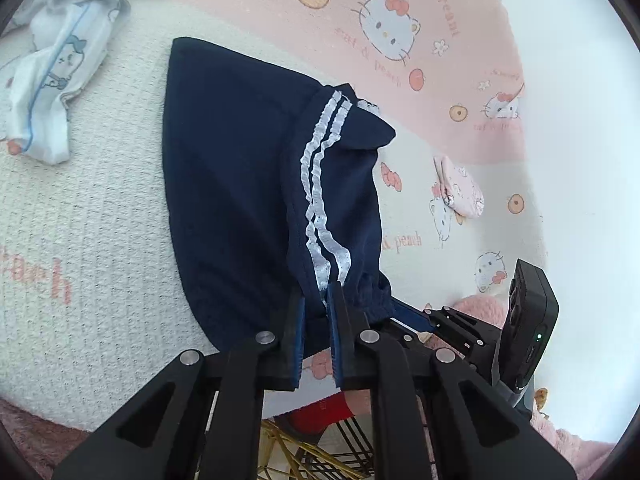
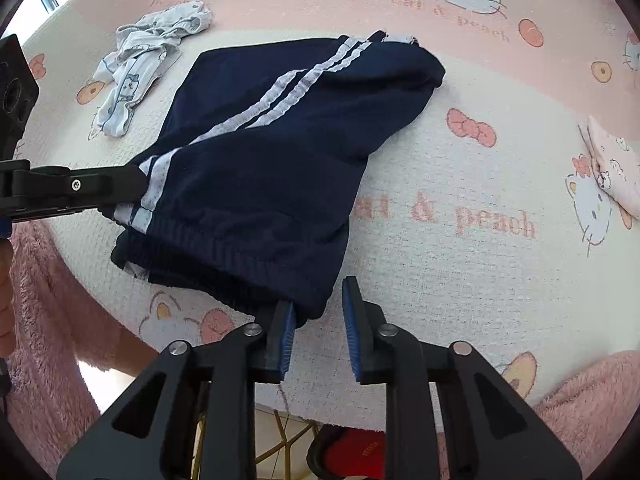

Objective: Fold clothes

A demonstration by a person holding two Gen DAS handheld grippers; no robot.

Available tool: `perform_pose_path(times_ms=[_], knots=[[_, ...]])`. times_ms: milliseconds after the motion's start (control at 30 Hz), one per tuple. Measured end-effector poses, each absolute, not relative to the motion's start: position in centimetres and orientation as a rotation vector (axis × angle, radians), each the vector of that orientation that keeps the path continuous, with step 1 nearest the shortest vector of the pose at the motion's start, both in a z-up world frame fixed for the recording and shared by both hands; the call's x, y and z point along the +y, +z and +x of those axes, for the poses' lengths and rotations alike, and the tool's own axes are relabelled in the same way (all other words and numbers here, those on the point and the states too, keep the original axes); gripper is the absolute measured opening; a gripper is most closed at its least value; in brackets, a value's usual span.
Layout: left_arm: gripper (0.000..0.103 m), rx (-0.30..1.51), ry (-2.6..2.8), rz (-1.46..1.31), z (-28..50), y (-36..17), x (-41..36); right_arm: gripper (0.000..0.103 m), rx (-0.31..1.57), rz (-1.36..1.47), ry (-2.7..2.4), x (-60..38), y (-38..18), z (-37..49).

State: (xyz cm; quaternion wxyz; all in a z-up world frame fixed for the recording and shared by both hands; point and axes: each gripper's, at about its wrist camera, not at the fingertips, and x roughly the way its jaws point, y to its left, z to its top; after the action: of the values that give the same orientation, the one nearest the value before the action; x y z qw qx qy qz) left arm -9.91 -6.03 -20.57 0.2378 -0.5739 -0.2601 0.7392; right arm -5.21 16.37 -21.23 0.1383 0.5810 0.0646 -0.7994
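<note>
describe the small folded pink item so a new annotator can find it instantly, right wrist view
Start at the cartoon-cat blanket covering the surface, then go right past the navy striped shorts to the frame's right edge. The small folded pink garment lies there alone, clear of the shorts. Unlike the crumpled pale blue-and-white garment at upper left, it is pink, neatly folded and compact.

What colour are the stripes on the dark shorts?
White, a pair running down the navy shorts; clearest in the right wrist view.
</note>
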Motion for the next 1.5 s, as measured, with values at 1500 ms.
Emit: perform_pose_path(times_ms=[1500], knots=[[0.011,-0.476,2.088,-1.784,-9.0,-24.4,-4.9,0.047,0.036,1.637,-2.351,18.0,-21.8,-6.5]])
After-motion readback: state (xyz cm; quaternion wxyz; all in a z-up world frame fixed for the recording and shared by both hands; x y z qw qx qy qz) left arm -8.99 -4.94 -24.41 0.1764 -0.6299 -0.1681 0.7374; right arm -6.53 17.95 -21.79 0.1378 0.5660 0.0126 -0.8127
